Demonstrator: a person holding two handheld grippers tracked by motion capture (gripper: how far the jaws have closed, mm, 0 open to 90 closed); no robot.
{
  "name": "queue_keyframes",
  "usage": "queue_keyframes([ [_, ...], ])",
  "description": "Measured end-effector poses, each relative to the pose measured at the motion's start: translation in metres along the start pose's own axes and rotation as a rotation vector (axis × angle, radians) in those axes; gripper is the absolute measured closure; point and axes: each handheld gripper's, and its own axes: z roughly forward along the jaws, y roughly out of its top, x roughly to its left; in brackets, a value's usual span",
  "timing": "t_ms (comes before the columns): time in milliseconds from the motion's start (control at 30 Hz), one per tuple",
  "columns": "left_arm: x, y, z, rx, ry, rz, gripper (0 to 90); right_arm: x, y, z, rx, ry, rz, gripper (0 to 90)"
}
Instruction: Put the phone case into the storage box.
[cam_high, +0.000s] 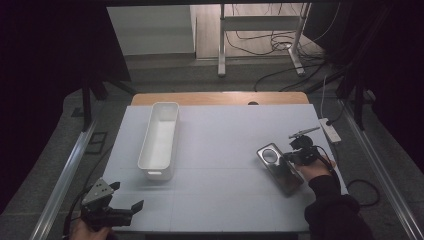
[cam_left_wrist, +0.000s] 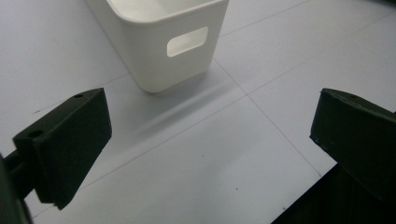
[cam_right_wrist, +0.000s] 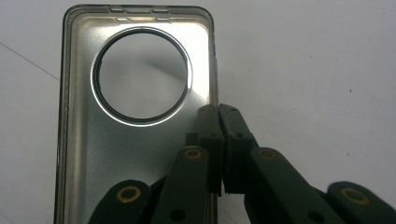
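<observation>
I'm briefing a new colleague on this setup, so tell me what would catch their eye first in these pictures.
First, the clear phone case with its big round camera hole, lying at the table's right, its side wall pinched by the shut right gripper. Next, the long white bin standing left of centre on the pale table. The left gripper waits wide open at the near left corner.

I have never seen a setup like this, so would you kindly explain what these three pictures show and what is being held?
A person sits at a table holding a two-jaw gripper in each hand. One picture looks down from above; the other two come from cameras riding on the grippers. On the table lie a white bin and a clear phone case with a round hole. The right gripper has its jaws pinched shut on the phone case's side edge. The left gripper waits open, holding nothing, near the bin's handle end.
</observation>
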Motion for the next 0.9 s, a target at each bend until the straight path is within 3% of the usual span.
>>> queue_keyframes([
  [133, -0.001, 0.001, 0.001, 0.004, 0.003, 0.009, 0.0, 0.002, -0.001, -0.006, -0.031, 0.006, 0.001, 88.2],
  [267, -0.003, 0.003, 0.002, -0.014, -0.029, 0.008, 0.0, 0.003, -0.001, -0.01, -0.049, 0.006, -0.001, 88.2],
  [733, -0.016, 0.02, 0.019, 0.002, -0.08, 0.059, 0.0, 0.016, 0.001, -0.031, -0.148, 0.026, -0.002, 88.2],
  [900, -0.018, 0.027, 0.025, -0.004, -0.113, 0.048, 0.0, 0.022, 0.005, -0.036, -0.181, 0.038, -0.006, 88.2],
])
